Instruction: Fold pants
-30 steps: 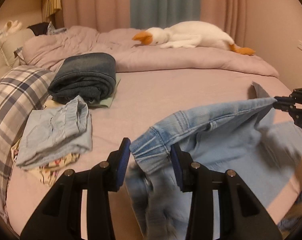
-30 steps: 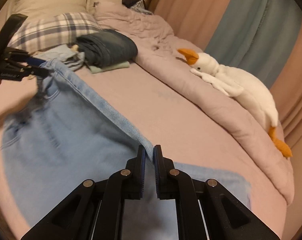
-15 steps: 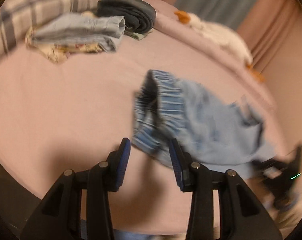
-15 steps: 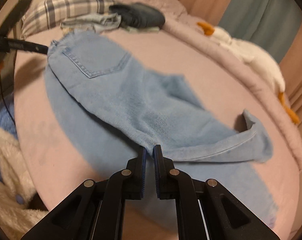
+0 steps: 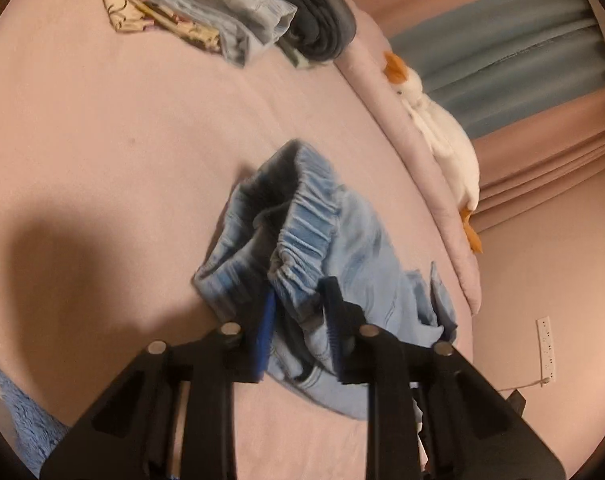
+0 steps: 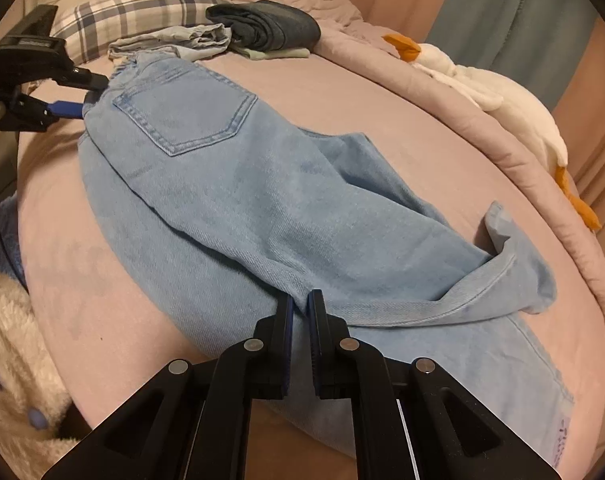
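Laying the jeans out flat, both ends pinched.

My right gripper (image 6: pixel 300 308) is clamped on the hem end; my left gripper (image 5: pixel 298 320) has just been closing on the bunched waistband. Pants (image 6: pixel 262 200) lie on the bed (image 6: pixel 362 92), long axis running waistband far-left to hems near-right. Next: smooth, then fold.

A home bedroom: bed (image 6: pixel 382 92), plaid pillow (image 6: pixel 142 4), curtains (image 6: pixel 522 12)

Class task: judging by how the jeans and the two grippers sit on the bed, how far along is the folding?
Done: light blue jeans lie on the bed, legs stacked. In hand: left gripper closing around the waistband; right gripper shut on the leg edge. Left: no crosswise fold yet; one hem curls up.
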Motion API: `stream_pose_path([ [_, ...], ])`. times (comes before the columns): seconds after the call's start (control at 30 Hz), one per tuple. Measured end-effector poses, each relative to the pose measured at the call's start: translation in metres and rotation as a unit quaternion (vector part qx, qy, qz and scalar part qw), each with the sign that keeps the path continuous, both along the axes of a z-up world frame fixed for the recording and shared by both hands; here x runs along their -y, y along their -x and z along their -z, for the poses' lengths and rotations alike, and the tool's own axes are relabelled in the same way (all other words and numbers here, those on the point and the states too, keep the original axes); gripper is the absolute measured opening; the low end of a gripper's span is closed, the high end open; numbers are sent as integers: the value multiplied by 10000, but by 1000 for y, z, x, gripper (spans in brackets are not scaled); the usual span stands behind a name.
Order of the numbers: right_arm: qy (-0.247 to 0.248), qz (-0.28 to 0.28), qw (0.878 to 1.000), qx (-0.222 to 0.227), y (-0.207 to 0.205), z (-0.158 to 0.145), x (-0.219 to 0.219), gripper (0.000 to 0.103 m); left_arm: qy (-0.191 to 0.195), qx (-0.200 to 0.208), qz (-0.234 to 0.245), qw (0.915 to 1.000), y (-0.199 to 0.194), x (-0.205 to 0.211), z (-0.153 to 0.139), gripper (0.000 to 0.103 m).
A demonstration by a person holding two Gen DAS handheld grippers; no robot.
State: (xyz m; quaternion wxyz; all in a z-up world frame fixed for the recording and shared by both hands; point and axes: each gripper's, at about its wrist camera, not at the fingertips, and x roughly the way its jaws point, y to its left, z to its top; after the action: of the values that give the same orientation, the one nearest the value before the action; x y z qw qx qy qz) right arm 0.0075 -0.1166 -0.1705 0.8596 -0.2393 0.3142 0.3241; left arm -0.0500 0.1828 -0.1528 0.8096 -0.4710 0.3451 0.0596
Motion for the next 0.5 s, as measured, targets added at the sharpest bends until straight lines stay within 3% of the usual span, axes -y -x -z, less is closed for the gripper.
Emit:
stream_pose_path([
  [0.17,-208,-103,9988,422,19,-26,6,7,-366,95,37,9993,12,4,-16,22],
  [0.27,-341,-484,9970,503,37,-40,10,0,-627,-286,148,9975,10,6,-3,22],
  [0.37,72,-533,9964,648,42,-25,1,0,-279,-430,39,9987,14,-4,18,22],
  [0.4,172,-484,9977,448,36,-14,-1,0,-202,-382,46,9991,17,-6,19,23],
  [0.47,193,-473,9986,116,30,-3,-2,1,-397,-384,143,9984,17,-5,13,24],
  [0.5,156,-419,9989,157,30,-2,0,1,-508,-402,202,9977,16,-4,10,24],
])
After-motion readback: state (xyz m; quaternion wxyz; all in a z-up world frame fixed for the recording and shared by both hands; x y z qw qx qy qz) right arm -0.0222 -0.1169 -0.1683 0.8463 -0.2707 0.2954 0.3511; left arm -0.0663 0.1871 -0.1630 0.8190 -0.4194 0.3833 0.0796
